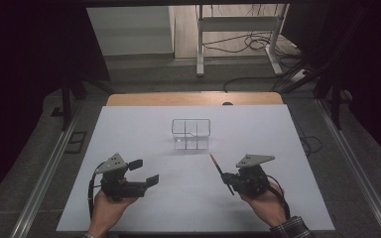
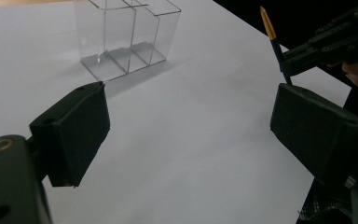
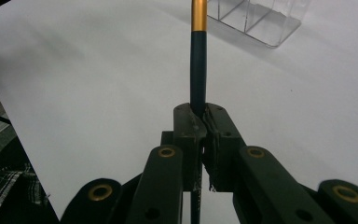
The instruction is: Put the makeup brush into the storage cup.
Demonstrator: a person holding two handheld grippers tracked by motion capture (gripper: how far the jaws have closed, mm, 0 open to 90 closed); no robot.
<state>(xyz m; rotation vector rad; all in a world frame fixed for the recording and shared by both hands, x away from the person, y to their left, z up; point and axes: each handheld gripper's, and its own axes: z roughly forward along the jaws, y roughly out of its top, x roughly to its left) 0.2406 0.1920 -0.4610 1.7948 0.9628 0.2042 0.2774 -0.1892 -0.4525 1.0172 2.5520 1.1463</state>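
1. Currently the right gripper [image 1: 226, 179] has its jaws pinched tight on a dark pen [image 1: 220, 171] with a gold band, held low on the barrel. The long end sticks out toward 11 o'clock in the high view; a short stub shows below the pads.
2. Left gripper [image 1: 145, 171] stands wide open with nothing between its jaws, hovering over the white table [image 1: 144, 129] at about 8 o'clock from the table centre.
3. Clear plastic organizer [image 1: 191, 134], split into compartments, sits upright at roughly 12 o'clock from centre, well apart from both grippers. It looks empty, though clear walls make that hard to confirm.
4. In the left gripper view the pen [image 2: 273, 39] and the right gripper [image 2: 292, 63] show at 2 o'clock, beyond the open jaws; the organizer [image 2: 126, 35] lies at 11 o'clock.
5. In the right gripper view the pen [image 3: 198, 60] runs straight up from the pads, with the organizer [image 3: 261, 18] at 1 o'clock.
6. Risks, as I judge them:
   - The grip sits near one end, so the long free end may swing or pivot between the pads if it bumps a wall.
   - The tip could catch a divider or rim and tip or shove the light organizer.
   - The compartments are narrow and their clear edges hard to read, so misjudged aim may drop the pen outside.
   - If the left gripper comes in to steady things, it may knock the pen.
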